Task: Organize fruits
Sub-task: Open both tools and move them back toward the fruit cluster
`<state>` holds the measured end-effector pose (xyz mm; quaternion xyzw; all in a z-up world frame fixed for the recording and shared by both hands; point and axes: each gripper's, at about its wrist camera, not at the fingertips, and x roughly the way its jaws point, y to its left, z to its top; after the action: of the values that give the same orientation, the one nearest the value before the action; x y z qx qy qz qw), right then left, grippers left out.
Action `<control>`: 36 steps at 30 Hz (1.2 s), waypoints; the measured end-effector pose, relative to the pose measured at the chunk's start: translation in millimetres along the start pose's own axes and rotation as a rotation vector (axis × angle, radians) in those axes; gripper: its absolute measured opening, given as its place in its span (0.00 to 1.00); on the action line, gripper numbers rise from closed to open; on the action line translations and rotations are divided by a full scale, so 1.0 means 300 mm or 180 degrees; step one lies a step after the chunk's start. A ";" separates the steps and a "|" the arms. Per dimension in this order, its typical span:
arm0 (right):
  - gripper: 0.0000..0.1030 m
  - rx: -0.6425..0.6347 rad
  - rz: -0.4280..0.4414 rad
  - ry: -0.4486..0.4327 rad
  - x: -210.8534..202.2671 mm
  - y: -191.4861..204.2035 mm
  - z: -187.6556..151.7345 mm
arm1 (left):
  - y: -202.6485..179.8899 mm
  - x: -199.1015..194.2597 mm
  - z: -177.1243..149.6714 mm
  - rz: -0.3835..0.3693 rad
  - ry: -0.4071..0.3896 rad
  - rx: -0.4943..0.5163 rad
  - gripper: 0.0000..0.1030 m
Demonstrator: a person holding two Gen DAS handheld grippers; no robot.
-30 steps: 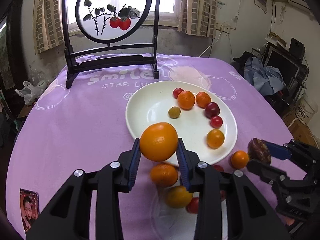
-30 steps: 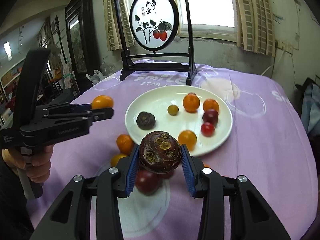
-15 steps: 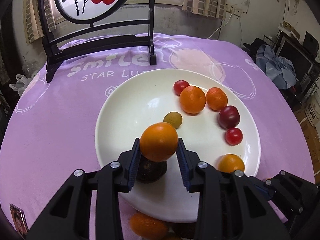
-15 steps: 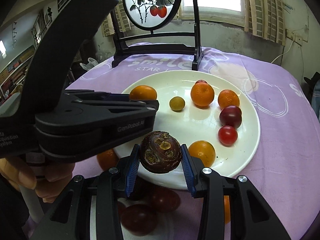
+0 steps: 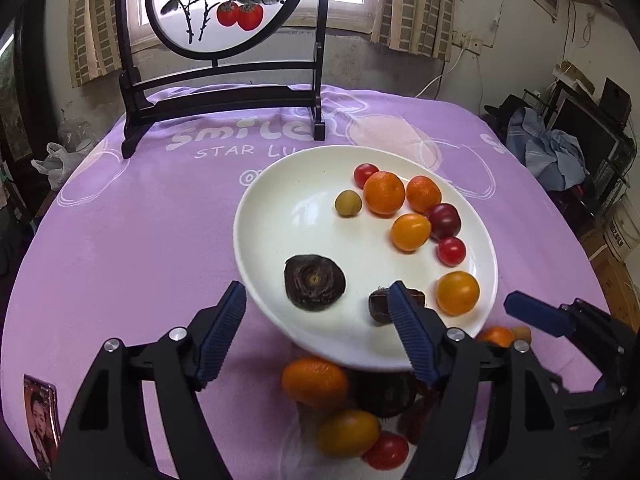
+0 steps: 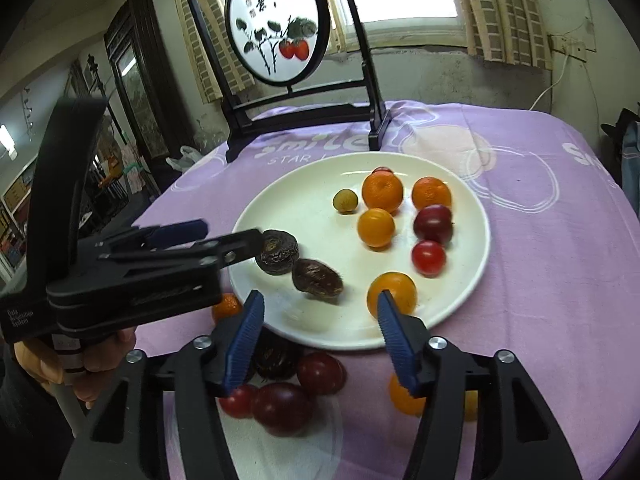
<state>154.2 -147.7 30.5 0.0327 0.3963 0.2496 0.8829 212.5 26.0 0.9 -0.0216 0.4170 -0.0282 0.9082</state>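
Left wrist view: the left gripper point(image 5: 316, 328) hangs over the near rim of a glossy white plate point(image 5: 280, 216), its ribbed blue pads point(image 5: 224, 336) spread wide with nothing between them. The round, shallow plate sits on a soft purple tablecloth point(image 5: 132, 232) printed with white lettering. On it lie a wrinkled dark passion fruit point(image 5: 314, 282), a second dark fruit point(image 5: 380, 306) partly hidden behind the right finger, a smooth yellow-orange fruit point(image 5: 410, 232), two dimpled tangerines point(image 5: 384, 193), a dark plum point(image 5: 445, 221), a cherry tomato point(image 5: 451, 251), a small olive-green fruit point(image 5: 348, 203) and an orange one point(image 5: 457, 293) near the right rim. More loose fruit point(image 5: 316, 382) is heaped on the cloth just below the plate.

Right wrist view: the right gripper point(image 6: 318, 344) is level, low over the plate's point(image 6: 472, 248) near edge, fingers wide apart and empty. A blurred brown passion fruit point(image 6: 317, 280) lies on the plate just beyond them, touching another point(image 6: 277, 257). The left gripper point(image 6: 232, 240), held in a hand point(image 6: 44, 356), reaches in from the left, tips apart beside that fruit. Plums point(image 6: 282, 408) and tomatoes crowd the cloth beneath the fingers. A dark wooden screen point(image 6: 280, 40) with a round painted panel stands behind.
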 end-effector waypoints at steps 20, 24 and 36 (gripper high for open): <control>0.58 0.0061 -0.0327 0.0187 -0.142 -0.048 -0.272 | 0.008 -0.122 -0.317 -0.0160 0.0132 0.0050 0.72; 0.58 -0.0138 -0.0292 0.0287 -0.119 0.006 -0.285 | 0.010 -0.121 -0.336 -0.0190 0.0147 0.0062 0.73; 0.49 -0.0521 -0.0375 0.0588 0.016 0.129 -0.275 | 0.037 -0.122 -0.345 -0.0175 0.0102 0.0031 0.73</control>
<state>81.7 -123.2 -19.4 -0.0858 0.4556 0.2308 0.8555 110.7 37.9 -39.5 -0.0281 0.4307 -0.0555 0.9004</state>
